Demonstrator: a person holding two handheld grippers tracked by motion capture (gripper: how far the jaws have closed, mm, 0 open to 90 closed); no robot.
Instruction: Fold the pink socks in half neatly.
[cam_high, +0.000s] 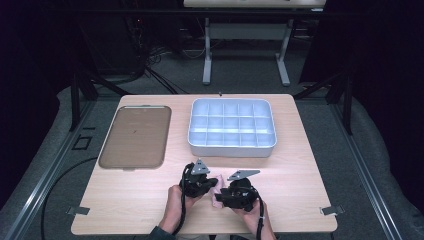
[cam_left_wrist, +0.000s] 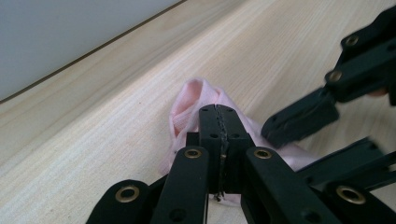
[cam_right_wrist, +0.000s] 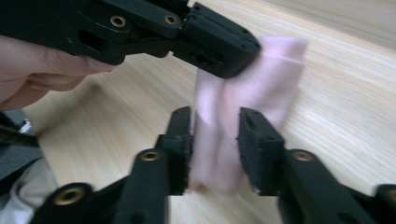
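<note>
A small pink cloth (cam_high: 216, 193) lies bunched on the wooden table (cam_high: 300, 175) near its front edge, between my two grippers. My left gripper (cam_high: 213, 182) is shut on the cloth's upper fold; in the left gripper view its jaws (cam_left_wrist: 218, 115) are pressed together with pink cloth (cam_left_wrist: 186, 100) spilling out beyond them. My right gripper (cam_high: 220, 196) stands open, and in the right gripper view its jaws (cam_right_wrist: 215, 137) straddle the hanging part of the cloth (cam_right_wrist: 275, 70) without clamping it. The left gripper (cam_right_wrist: 224, 49) crosses the top of that view, pinching the cloth.
A white box (cam_high: 232, 148) divided into several empty compartments sits at the table's middle back. A flat brown tray (cam_high: 135, 135) lies at the back left. A hand (cam_right_wrist: 42, 70) holds the left gripper. A table leg frame (cam_high: 207, 60) stands beyond.
</note>
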